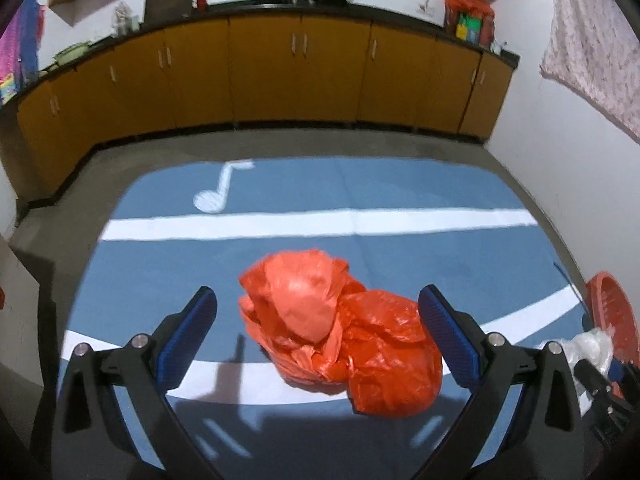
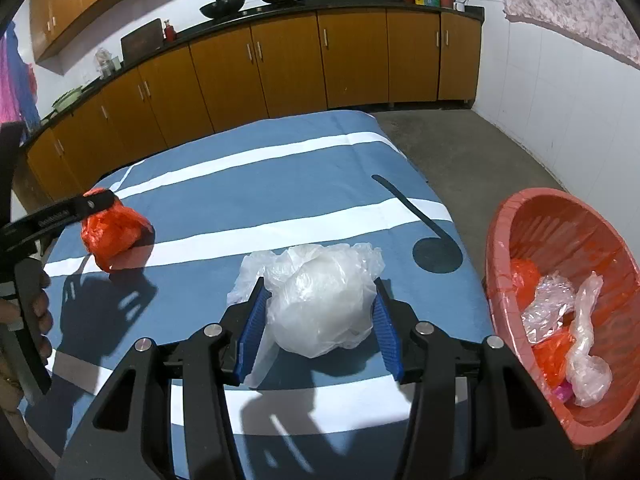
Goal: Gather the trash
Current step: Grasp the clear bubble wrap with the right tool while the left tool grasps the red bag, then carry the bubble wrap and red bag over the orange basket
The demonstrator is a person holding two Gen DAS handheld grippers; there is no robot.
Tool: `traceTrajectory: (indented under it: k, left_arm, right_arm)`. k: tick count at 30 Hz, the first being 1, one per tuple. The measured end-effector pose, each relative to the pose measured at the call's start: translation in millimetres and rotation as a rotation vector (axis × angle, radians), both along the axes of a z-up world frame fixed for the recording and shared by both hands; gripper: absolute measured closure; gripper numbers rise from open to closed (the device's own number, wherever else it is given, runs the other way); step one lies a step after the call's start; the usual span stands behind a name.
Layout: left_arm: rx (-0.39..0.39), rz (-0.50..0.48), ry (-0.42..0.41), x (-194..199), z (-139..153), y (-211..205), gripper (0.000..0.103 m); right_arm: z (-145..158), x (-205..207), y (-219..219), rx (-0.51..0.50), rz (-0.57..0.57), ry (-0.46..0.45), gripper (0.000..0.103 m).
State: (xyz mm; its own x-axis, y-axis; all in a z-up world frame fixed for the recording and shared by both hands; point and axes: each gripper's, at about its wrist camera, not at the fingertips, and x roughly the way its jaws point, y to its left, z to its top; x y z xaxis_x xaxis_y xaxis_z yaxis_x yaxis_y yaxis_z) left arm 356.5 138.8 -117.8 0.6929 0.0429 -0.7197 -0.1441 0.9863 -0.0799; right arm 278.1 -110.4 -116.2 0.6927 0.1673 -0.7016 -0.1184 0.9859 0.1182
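On cloth | right claw point(image 2: 318, 316) grasps white bag point(image 2: 320, 300); left claw point(image 1: 316, 320) released around orange bag point(image 1: 340, 332)

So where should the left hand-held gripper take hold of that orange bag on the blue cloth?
Grip the orange bag across its bulging crumpled middle, coming down from the near side. The left hand-held gripper already has its jaws open on either side of that bulge. It is a soft, rounded wad with no handle showing, so the fattest part probably gives the pads most to pinch.
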Motion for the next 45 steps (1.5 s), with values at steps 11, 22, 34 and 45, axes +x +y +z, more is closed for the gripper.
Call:
traceTrajectory:
  k: [11,22,34,45]
  left_arm:
    - [-0.086,-0.091,0.046,4,-23,-16,0.028]
    - [-0.084,-0.119,0.036,-9,-22,-30,0.053]
    - [-0.047,-0.223,-0.038,-46,16,-73,0.057]
    - [-0.041,-0.299,-0.081,-70,44,-113,0.057]
  right_arm:
    - [1,-4,-1,0.013,-0.005,0.000,0.053]
    - [8,-13,-12,0.011,-0.022,-0.025,0.053]
    - [20,-34,-32,0.010,-0.028,-0.056,0.066]
    - [36,-62,-53,0.007,-0.044,-0.118,0.074]
